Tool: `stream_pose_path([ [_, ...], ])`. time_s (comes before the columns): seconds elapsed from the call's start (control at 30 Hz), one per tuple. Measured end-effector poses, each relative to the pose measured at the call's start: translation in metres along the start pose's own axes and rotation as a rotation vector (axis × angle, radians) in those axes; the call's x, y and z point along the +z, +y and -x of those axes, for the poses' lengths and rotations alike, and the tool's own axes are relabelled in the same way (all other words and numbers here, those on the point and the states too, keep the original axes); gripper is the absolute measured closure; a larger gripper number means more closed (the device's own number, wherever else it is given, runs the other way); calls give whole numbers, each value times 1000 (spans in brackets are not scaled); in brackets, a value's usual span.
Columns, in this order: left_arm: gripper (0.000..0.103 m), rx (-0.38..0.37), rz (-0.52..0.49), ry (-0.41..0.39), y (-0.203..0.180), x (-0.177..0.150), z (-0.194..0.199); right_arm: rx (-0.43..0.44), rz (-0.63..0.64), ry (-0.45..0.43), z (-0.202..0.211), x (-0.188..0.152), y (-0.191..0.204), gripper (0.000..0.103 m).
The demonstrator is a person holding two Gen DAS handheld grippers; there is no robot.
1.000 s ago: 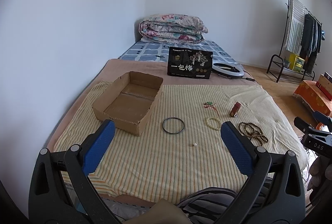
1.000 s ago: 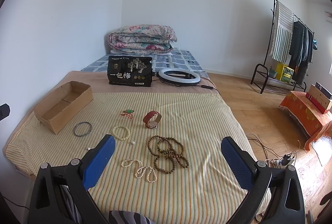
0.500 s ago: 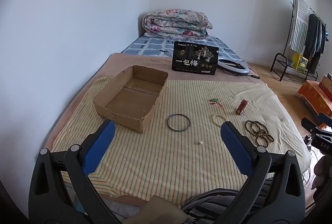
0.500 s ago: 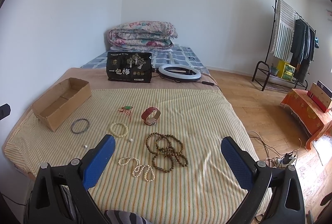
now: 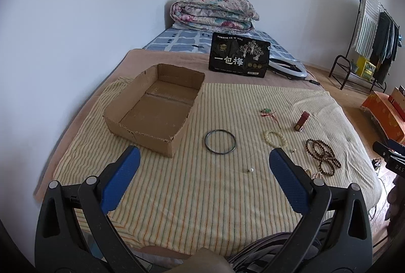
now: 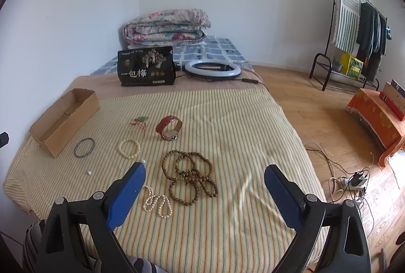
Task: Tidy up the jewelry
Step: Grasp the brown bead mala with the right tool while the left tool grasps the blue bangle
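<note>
Both our grippers, left (image 5: 204, 166) & right (image 6: 204, 180), gape wide w/ nothing held; wooden bead strands (image 6: 189, 176) lie well right of cardboard box (image 5: 154, 105) — light, floppy, tangled, so we'd pinch 1 loop

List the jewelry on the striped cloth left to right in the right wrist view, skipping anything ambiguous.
Dark bangle → cream bead bracelet → red watch → brown wooden bead strands. Left out: the loose pearls, green pendant and pearl strand, whose spans overlap the others.
</note>
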State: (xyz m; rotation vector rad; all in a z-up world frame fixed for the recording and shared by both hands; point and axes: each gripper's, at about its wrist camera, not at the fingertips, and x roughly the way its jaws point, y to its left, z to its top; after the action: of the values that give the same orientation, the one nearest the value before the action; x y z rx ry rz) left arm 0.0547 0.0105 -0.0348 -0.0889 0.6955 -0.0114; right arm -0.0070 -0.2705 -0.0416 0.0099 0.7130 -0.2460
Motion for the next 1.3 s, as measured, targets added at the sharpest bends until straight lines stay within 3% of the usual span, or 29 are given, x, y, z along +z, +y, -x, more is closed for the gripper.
stream_pose_path([
  [0.33, 3, -72, -84, 122, -27, -3, -65, 34, 16, 103, -41, -1, -10, 7],
  [0.57, 3, -66, -91, 214, -39, -10, -123, 58, 33, 162, -68, 3, -11, 2],
  [0.93, 3, 10, -49, 275, -40, -15, -188, 141, 43, 264, -122, -2, -5, 2],
  [1.3, 3, 115, -23, 295, -41, -19, -227, 149, 87, 312, -150, -8, -3, 2],
])
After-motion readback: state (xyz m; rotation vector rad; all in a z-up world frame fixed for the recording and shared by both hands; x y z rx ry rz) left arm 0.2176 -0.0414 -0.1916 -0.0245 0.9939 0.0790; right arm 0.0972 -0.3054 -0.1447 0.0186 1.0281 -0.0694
